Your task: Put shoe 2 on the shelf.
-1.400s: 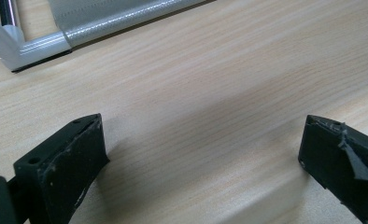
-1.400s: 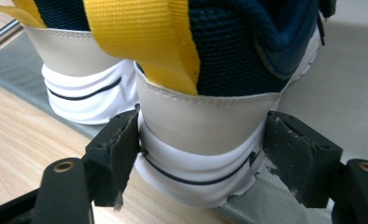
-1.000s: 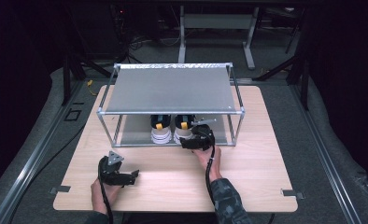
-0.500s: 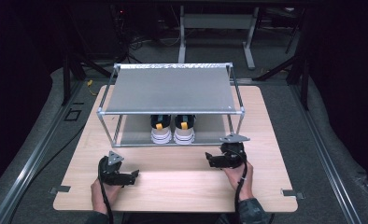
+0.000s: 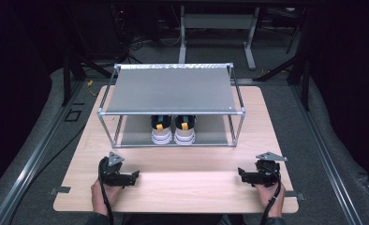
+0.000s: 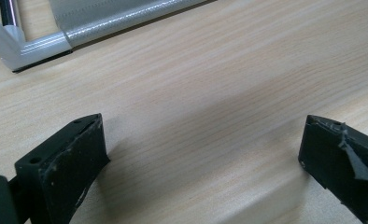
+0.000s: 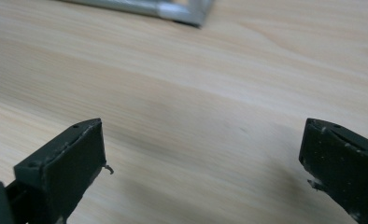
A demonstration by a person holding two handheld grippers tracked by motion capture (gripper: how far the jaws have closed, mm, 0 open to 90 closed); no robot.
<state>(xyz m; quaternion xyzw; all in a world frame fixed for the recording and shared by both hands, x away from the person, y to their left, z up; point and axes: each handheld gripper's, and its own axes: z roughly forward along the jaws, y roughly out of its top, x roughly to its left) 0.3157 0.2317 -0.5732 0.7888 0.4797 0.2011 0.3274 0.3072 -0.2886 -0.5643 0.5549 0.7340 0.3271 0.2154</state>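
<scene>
A pair of white shoes (image 5: pixel 173 130) with yellow tabs stands side by side on the lower shelf of a metal-framed rack (image 5: pixel 171 89). My left gripper (image 5: pixel 135 176) rests on the wooden table (image 5: pixel 187 183) near its front left, held by a hand, jaws open and empty. My right gripper (image 5: pixel 240 174) lies at the front right, also open with nothing between its jaws. The left gripper view has its open gripper (image 6: pixel 201 154) over bare wood, with a rack corner (image 6: pixel 30 44) ahead. In the right gripper view, the open gripper (image 7: pixel 203 158) faces another rack corner (image 7: pixel 182 11).
The rack's grey top shelf (image 5: pixel 168 86) covers most of the table's far half. Dark floor, metal rails (image 5: pixel 28 164) and stand legs (image 5: pixel 215 28) surround the table. Bare wood stretches between the two grippers.
My right gripper has drawn back from the shoes at the rack's lower shelf and moved right, down to the table's front right. The left gripper has stayed put.
</scene>
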